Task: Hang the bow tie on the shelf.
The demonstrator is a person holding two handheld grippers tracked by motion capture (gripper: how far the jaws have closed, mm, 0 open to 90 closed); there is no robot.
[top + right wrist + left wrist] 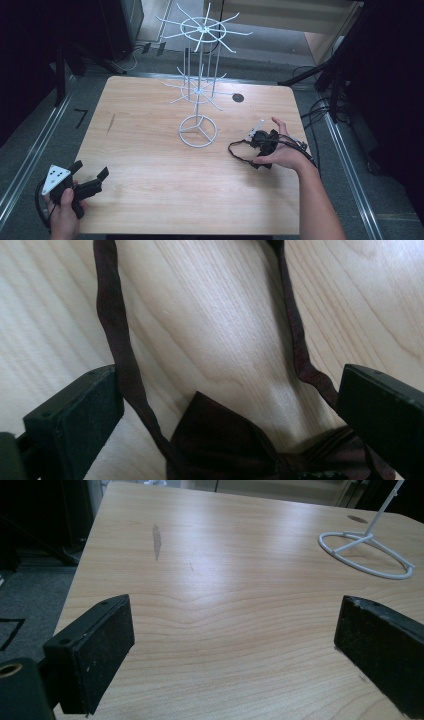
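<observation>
Jaws of both grippers stand wide: right gripper [230,405] over dark bow tie [225,440], left gripper [235,645] above bare table [225,580].

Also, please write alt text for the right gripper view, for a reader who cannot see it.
A dark maroon bow tie lies on a light wooden table, its thin strap looping away. The right gripper hangs open above it, one black jaw on each side.

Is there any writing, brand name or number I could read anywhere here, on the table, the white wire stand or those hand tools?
None. No readable text on the table, the stand, the bow tie or either gripper.
</observation>
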